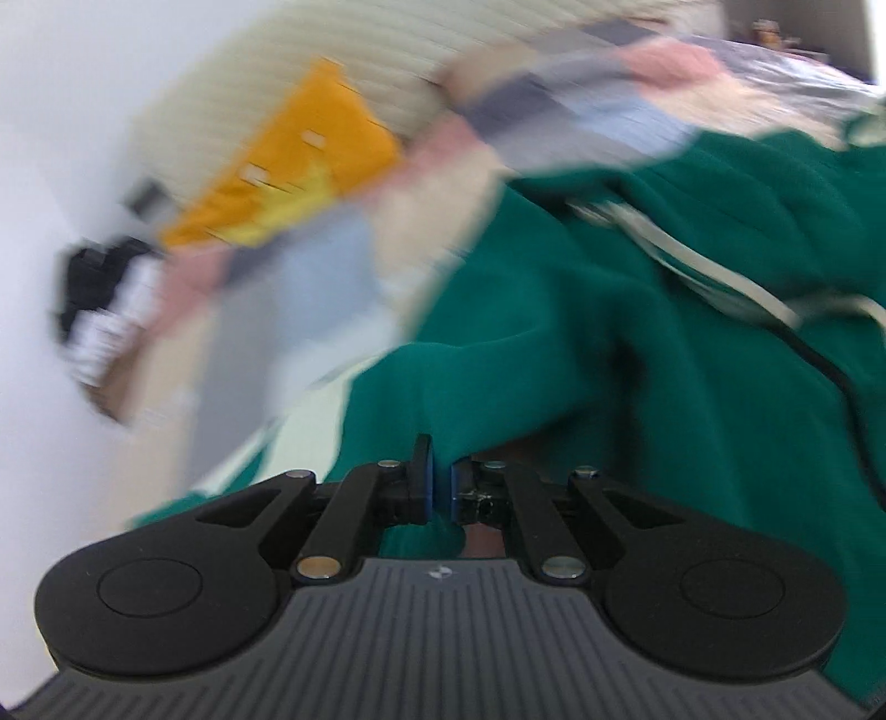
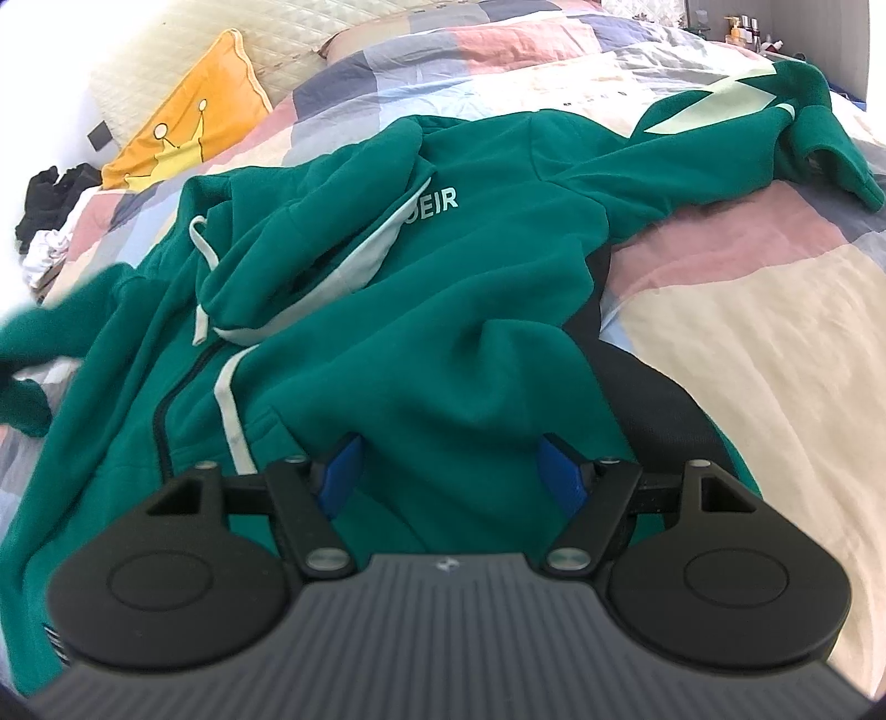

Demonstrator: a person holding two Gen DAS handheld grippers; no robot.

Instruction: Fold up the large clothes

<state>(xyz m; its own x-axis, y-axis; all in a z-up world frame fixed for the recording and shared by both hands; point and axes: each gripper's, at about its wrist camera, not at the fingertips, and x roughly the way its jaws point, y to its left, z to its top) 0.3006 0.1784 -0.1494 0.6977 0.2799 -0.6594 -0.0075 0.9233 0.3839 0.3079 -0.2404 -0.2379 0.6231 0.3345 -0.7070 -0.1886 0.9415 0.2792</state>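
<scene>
A large green zip hoodie (image 2: 443, 288) with white drawstrings and white lettering lies spread on a patchwork bed quilt (image 2: 747, 310). One sleeve (image 2: 720, 144) stretches to the far right. My right gripper (image 2: 448, 471) is open, its blue pads on either side of the hoodie's lower body fabric. In the blurred left wrist view my left gripper (image 1: 440, 482) is shut on a fold of the green hoodie (image 1: 637, 354), which hangs lifted in front of it.
A yellow cushion (image 2: 188, 127) leans on the quilted headboard (image 2: 166, 50) at the back left. A pile of black and white clothes (image 2: 50, 210) lies at the left edge. Bottles (image 2: 742, 30) stand on a shelf at the far right.
</scene>
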